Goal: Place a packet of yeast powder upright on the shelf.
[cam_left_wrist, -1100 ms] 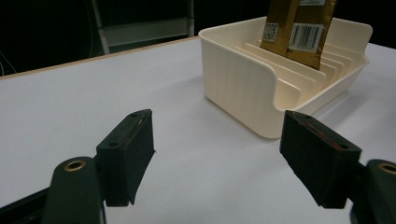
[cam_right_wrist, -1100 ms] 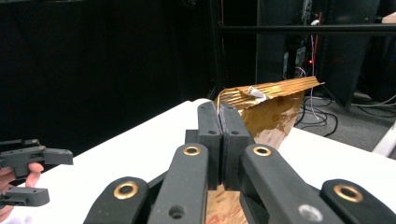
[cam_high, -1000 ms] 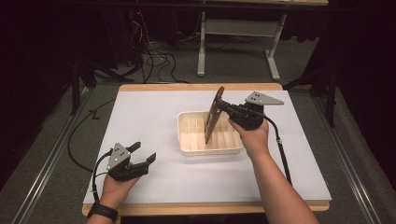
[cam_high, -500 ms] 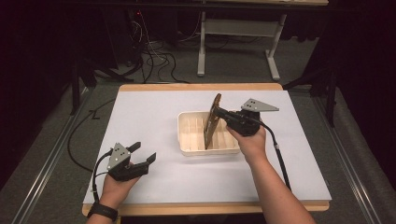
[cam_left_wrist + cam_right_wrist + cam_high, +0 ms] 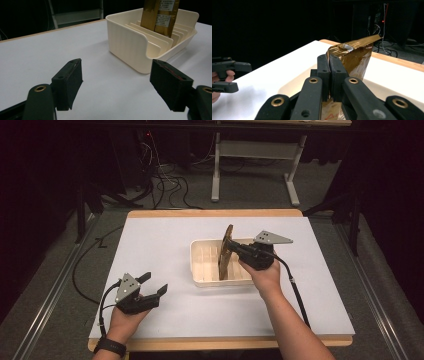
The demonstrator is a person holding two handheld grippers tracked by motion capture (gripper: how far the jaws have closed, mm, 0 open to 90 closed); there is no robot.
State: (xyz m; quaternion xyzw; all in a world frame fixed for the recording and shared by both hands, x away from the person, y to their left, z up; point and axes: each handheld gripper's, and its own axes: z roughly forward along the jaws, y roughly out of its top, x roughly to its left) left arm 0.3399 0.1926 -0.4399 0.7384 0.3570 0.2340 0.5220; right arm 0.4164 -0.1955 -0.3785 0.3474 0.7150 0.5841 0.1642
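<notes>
A flat golden-brown packet (image 5: 226,251) stands on edge in the cream slotted tray (image 5: 202,270) at the table's middle. My right gripper (image 5: 231,247) is shut on the packet's near side, holding it upright with its lower edge down among the tray's ribs. In the right gripper view the jaws pinch the creased foil packet (image 5: 355,53) tightly. The left gripper view looks past its open jaws at the tray (image 5: 130,45) and the packet (image 5: 160,15) standing in it. My left gripper (image 5: 152,286) rests open near the table's front left, with nothing between its fingers.
A white sheet covers the wooden table (image 5: 210,213). A cable (image 5: 295,292) trails from the right gripper toward the front edge. Behind the table are a white metal frame (image 5: 255,150) and floor cables (image 5: 165,182).
My right gripper has come down with the packet, lowering it deeper into the tray. The left gripper has stayed where it was.
</notes>
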